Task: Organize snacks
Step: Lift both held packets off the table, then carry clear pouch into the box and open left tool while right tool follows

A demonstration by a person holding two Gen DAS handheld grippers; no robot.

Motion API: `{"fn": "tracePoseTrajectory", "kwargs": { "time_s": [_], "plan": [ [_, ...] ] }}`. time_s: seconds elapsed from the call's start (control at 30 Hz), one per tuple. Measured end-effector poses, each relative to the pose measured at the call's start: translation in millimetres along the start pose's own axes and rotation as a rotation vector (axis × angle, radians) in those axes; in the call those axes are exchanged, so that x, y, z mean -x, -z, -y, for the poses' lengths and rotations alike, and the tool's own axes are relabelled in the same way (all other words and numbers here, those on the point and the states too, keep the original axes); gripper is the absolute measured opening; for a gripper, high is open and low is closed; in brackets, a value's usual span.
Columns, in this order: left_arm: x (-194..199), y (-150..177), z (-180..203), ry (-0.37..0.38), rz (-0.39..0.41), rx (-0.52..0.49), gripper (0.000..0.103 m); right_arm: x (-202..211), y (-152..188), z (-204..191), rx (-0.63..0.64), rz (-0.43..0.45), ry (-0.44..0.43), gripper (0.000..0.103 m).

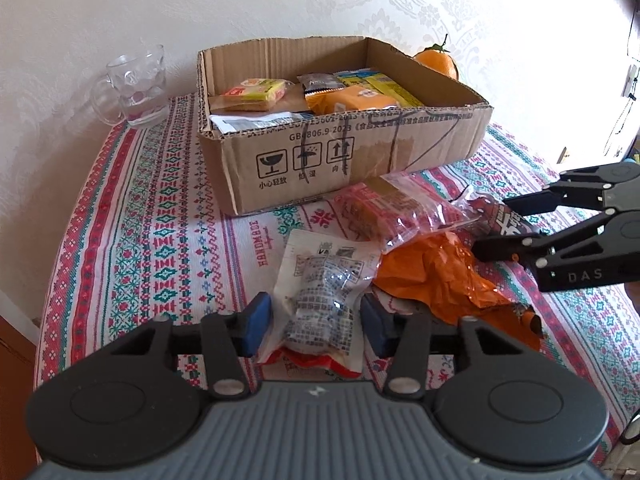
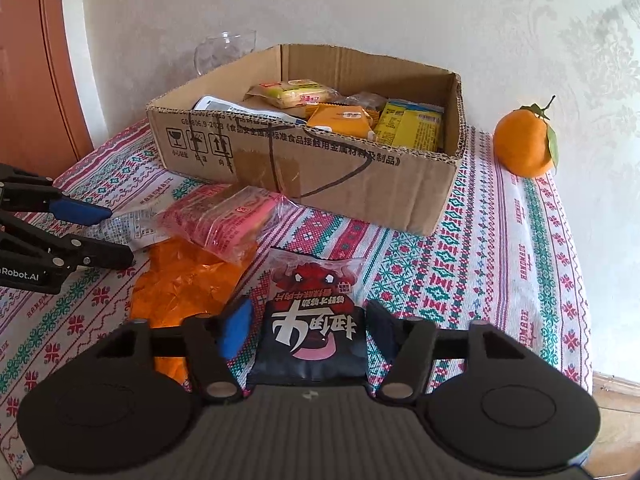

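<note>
In the left wrist view, the left gripper (image 1: 316, 322) is hovering low over the patterned tablecloth (image 1: 160, 220) with its blue-padded fingers spread wide on either side of a clear printed snack packet (image 1: 320, 284); the pads are standing just beside the packet and not pressing it. Beyond it, a pink snack bag (image 1: 400, 208) and an orange wrapper (image 1: 436, 276) are lying in front of the cardboard box (image 1: 320, 160), which is holding several snacks already. A glass mug (image 1: 134, 88) is sitting to the box's left.

In the right wrist view, the right gripper (image 2: 306, 330) is likewise standing wide open, straddling a dark beef-snack packet (image 2: 316, 320) (bull cartoon on its front) that is lying flat on the cloth, nothing gripped. An orange (image 2: 524, 142) with its leaf is resting to the right of the box.
</note>
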State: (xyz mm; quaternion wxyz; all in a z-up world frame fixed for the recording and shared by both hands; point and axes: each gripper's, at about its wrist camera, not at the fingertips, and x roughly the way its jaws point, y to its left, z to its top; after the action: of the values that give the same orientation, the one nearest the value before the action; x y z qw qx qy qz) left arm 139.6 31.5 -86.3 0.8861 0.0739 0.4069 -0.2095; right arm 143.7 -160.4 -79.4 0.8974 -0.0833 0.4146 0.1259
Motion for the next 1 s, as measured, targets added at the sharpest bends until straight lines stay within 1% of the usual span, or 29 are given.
{"fn": "tracePoseTrajectory", "kwargs": {
  "time_s": [0.07,0.23,0.43,0.67,0.83,1.0],
  "plan": [
    [1.9,0.0,0.1,0.001,-0.006,-0.003,0.048,1.0,-1.0,1.1,-0.002,-0.005,0.001,0.052],
    [9.0,-1.5,-1.5,0.011,-0.020,-0.009,0.048,7.8,0.1,4.5,-0.009,-0.005,0.012,0.051],
    [25.2,-7.0,-3.3,0.031,-0.031,-0.016,0.048,35.0,-6.2,5.9,0.013,0.028,0.003,0.051],
    [45.5,-18.6,-3.4,0.063,-0.020,-0.029,0.048,62.5,-31.4,9.7,0.050,0.105,0.001,0.051],
    [54.5,-25.2,-2.3,0.072,-0.004,-0.039,0.048,68.7,-50.6,11.3,0.073,0.157,0.015,0.051],
    [65.0,-35.1,-4.0,0.081,0.023,-0.046,0.048,67.9,-67.1,13.0,0.092,0.188,0.026,0.051]
  ]
}}
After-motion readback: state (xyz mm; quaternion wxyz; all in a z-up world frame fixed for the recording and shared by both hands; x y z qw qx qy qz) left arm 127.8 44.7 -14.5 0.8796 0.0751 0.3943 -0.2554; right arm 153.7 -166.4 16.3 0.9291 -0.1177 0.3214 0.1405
